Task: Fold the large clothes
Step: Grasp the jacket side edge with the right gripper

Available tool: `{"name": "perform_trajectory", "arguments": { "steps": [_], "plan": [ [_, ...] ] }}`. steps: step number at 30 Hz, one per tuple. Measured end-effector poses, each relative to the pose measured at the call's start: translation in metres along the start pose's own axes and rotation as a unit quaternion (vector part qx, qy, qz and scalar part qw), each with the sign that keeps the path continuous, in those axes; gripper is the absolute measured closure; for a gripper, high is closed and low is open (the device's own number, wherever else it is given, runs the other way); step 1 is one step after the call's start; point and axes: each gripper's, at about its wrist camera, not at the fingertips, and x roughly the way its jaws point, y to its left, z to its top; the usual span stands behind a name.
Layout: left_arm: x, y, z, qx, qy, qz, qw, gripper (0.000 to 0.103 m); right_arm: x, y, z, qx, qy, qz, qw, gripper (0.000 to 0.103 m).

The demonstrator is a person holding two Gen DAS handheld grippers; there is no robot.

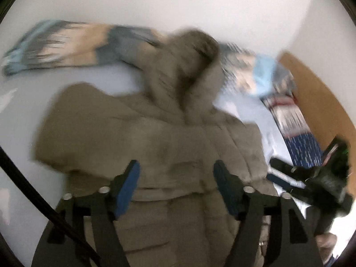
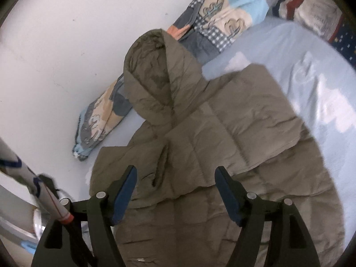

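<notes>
We are in the middle of the fold: the olive padded coat (image 2: 200,133) lies flat on the pale blue bed sheet (image 2: 300,71), hood (image 2: 151,73) toward the white wall (image 2: 66,33), and both sleeves seem already laid across the body. Our left gripper (image 1: 176,173) hovers above the coat with its jaws spread and nothing between them; our right gripper (image 2: 175,178) also stands spread and empty over the lower part. Our judgement is that the next move is to take the hem, or the hood, and bring one toward the other — this needs a grip on both sides of the same edge. There is free sheet to the right of the coat. On the far side a patterned blanket (image 2: 218,17) lies along the wall, touching the hood, so there the room is narrow.
</notes>
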Motion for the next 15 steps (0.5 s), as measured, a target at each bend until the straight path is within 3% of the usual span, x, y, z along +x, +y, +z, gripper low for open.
{"name": "perform_trajectory", "arguments": {
  "steps": [4, 7, 12, 15],
  "plan": [
    [-0.026, 0.071, -0.005, -0.062, -0.048, 0.102, 0.9916, 0.024, 0.030, 0.002, -0.007, 0.008, 0.033, 0.029, 0.999, 0.024],
    [-0.020, 0.114, -0.003, -0.086, -0.046, 0.167, 0.9811, 0.024, 0.060, 0.008, -0.016, 0.010, 0.064, 0.046, 0.997, 0.024],
    [-0.009, 0.158, 0.014, -0.150, -0.051, 0.170, 0.9727, 0.024, 0.088, 0.021, -0.030, -0.001, 0.079, 0.045, 0.996, 0.024],
    [0.005, 0.178, 0.016, -0.178, -0.032, 0.154, 0.9714, 0.024, 0.101, 0.029, -0.033, 0.005, 0.079, 0.045, 0.996, 0.027]
  ]
}}
